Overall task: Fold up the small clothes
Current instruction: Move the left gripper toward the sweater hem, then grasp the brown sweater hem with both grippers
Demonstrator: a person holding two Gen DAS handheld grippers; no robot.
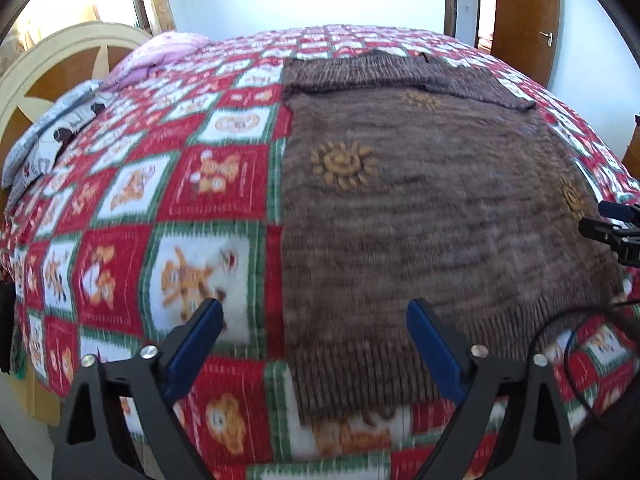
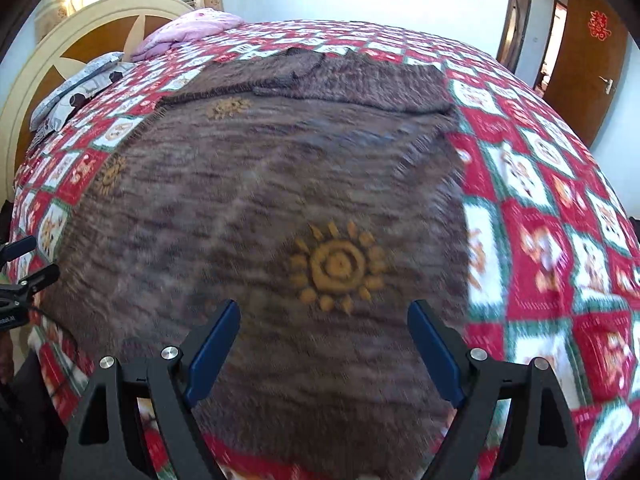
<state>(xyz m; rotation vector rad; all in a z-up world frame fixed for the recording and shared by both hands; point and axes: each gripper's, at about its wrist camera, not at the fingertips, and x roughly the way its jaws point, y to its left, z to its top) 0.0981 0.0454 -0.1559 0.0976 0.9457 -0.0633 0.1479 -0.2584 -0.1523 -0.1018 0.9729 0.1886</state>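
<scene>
Hovering wide open and empty over the brown sweater (image 1: pixel 420 208) lying flat on the bed's quilt (image 1: pixel 192 184), the left gripper (image 1: pixel 316 344) and right gripper (image 2: pixel 324 344) look poised to grasp its near hem for a fold.

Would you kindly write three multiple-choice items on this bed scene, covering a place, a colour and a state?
1. Where does the brown knitted sweater lie?
A. on the patchwork quilt
B. on the floor
C. on a chair

2. What colour are the sun motifs?
A. blue
B. yellow-orange
C. white

3. How is the right claw?
A. shut on the sweater
B. open, holding nothing
C. out of view

Answers: 1 A, quilt borders the sweater; 2 B, the motifs are golden; 3 B, its fingers are spread apart with nothing clamped.
</scene>
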